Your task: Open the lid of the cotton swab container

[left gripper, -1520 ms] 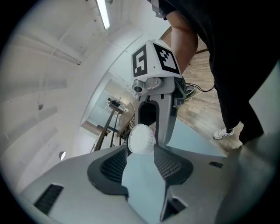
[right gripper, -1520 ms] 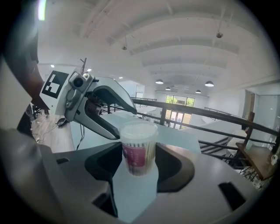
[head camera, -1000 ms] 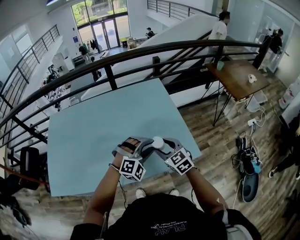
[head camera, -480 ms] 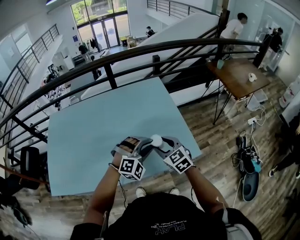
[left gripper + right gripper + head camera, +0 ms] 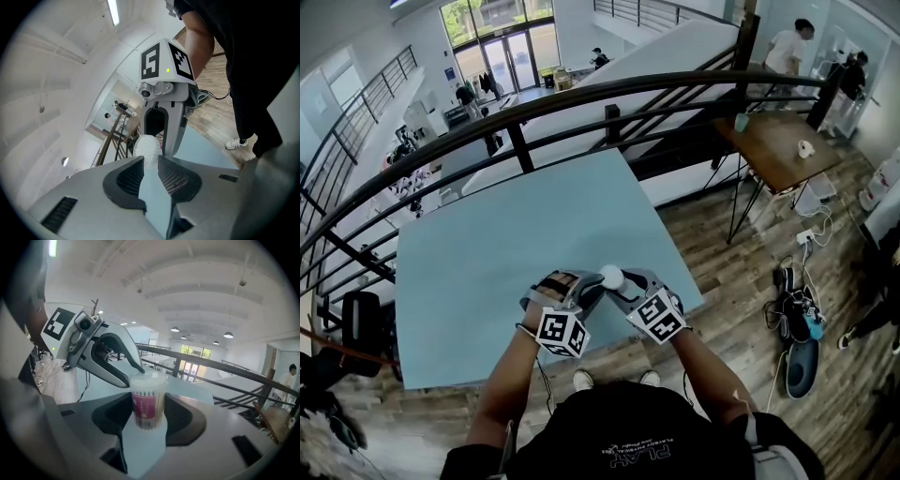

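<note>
The container (image 5: 149,405) was held upright above the near edge of the table (image 5: 506,234). It was clamped round its body by the right gripper (image 5: 149,398), whose jaws stood wide to take its girth. The left gripper (image 5: 151,160) was set over the same table edge, and its jaws had just been closing to a narrow gap, with the edge of the white ribbed lid (image 5: 147,146) at their tips. Whether the pads already pressed on it could not be made out. The step in hand was judged to be the taking of the lid. It would be done best if the rim were seated well between the left pads before any pull was made, since a bite on the bare edge could be expected to slip. The right grip should be kept firm and low on the body, clear of the lid, so that the seam was not squeezed shut. Whether the lid lifted or twisted off could not be told, so force should be applied gently along the container's axis. The work should be kept above the table, so that a dropped lid would be caught.
</note>
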### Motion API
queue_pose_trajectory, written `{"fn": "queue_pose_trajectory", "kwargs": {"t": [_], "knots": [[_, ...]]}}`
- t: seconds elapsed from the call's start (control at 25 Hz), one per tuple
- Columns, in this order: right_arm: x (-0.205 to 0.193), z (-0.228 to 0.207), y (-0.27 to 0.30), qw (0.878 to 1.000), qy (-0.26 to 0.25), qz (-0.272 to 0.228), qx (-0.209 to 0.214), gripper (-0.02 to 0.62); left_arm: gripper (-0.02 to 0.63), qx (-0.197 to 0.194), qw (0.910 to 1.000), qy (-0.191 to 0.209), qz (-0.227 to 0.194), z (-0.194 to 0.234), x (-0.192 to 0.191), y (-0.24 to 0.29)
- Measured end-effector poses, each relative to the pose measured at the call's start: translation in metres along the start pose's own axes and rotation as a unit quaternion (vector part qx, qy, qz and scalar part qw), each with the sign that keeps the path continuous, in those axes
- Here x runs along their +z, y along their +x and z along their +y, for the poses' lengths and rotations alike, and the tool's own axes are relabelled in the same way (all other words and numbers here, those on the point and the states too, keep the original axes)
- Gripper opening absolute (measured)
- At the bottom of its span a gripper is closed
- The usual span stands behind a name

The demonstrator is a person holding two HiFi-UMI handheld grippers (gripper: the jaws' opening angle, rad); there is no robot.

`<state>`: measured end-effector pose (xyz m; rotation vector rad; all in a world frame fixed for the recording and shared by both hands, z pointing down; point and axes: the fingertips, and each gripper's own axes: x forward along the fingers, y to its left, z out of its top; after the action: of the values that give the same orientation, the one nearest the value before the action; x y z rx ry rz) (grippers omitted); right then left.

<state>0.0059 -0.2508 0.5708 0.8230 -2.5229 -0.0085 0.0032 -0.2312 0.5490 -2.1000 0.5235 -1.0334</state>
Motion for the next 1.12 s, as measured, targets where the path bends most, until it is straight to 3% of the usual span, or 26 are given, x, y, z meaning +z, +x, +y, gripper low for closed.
{"fn": "queue_pose_trajectory", "kwargs": {"t": [0.24,0.32,0.72,1.12], "knots": [[-0.001,0.000,-0.001,1.000,-0.013,-0.001,-0.003,0.222,0.095,-0.007,1.0000,-0.002,0.003,-0.001,0.000,-0.001],[-0.001,-0.001,-0.002,1.000,-0.015,-0.003,-0.005,0.212,0.057,-0.005,1.0000,-0.003,0.001,0.001,0.002,-0.003],[-0.001,0.006,-0.004,1.000,-0.019,-0.009,0.003,0.216,0.078,-0.005,1.0000,-0.003,0.000,-0.004,0.003,-0.011],[0.012,0.010,-0.010,1.000,-0.008,-0.021,0.008,0.218,0.087,0.082,0.9956,-0.041,-0.022,0.007,0.004,-0.029]]}}
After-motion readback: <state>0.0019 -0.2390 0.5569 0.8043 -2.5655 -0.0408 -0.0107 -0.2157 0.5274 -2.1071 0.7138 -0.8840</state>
